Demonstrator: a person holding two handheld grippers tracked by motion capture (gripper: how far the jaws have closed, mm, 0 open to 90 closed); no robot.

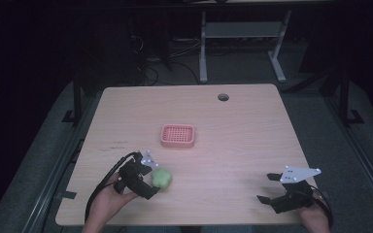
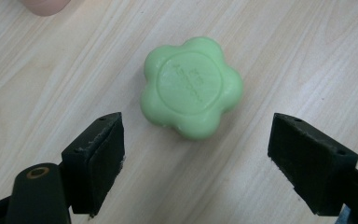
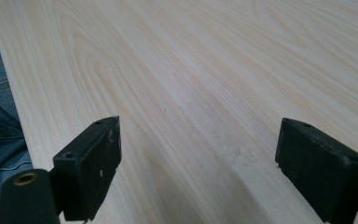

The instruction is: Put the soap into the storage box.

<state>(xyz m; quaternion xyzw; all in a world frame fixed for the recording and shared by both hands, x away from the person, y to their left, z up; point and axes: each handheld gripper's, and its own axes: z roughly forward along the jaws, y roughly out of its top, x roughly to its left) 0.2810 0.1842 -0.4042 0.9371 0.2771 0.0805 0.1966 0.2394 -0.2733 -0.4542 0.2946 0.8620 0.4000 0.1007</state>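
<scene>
On the pale wooden table (image 1: 252, 126), at left, the left gripper (image 2: 196, 140) gapes wide just short of a green flower-shaped soap bar (image 2: 191, 87), not touching it. Right gripper (image 3: 200, 163), far right, gapes wide over bare wood.

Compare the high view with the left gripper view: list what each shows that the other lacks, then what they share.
High view alone: the whole table with a pink perforated tray at its middle, a round hole near the far edge, the right tool with jaws apart low at the right, and desk legs on the floor behind.

Left gripper view alone: raised lettering on the green flower-shaped soap, too small to read surely, and the grain of the wood.

Both: the soap lying on the table, with the left tool open just short of it.
</scene>
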